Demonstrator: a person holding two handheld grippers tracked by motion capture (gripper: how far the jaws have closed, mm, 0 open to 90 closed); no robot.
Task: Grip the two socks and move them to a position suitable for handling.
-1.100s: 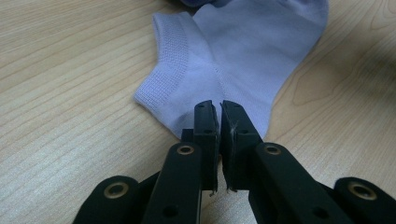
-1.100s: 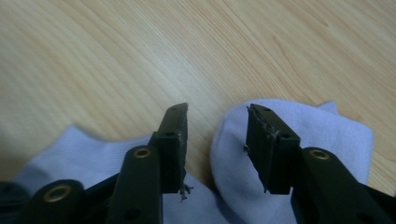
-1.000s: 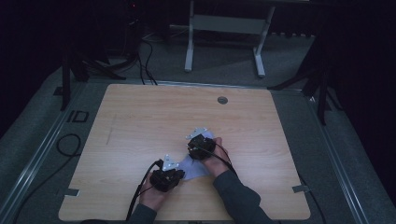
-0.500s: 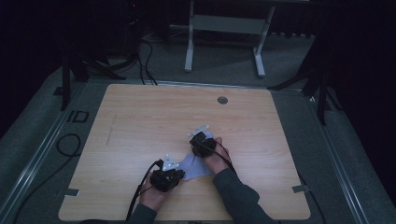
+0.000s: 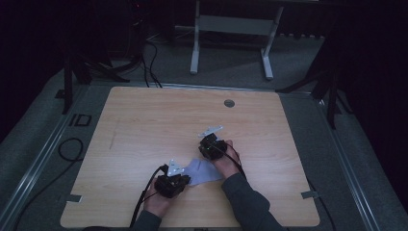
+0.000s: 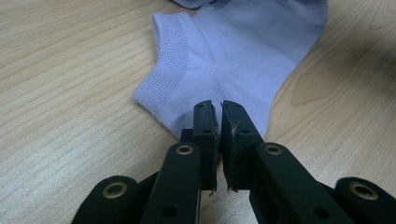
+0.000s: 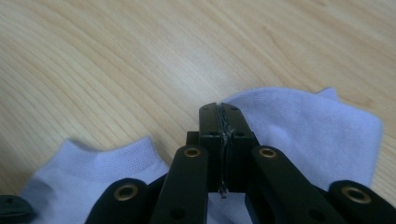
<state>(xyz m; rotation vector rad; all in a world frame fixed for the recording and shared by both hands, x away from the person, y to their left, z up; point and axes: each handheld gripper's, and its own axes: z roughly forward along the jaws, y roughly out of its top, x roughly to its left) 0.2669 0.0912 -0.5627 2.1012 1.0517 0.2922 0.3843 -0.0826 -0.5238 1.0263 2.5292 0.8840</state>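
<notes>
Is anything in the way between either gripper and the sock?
Nothing visible. The left gripper is shut on the sock at its heel edge. The right gripper has just closed its jaws on the sock's other end. Bare table lies around them.

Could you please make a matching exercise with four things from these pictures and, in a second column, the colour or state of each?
Things:
1. sock
2. table
3. right gripper
4. round cap in the table

Colour or state:
A. light wood
B. pale lilac, lying flat
C. grey, near the far edge
D. black, jaws just closed on cloth

Pairs: 1-B, 2-A, 3-D, 4-C
</notes>
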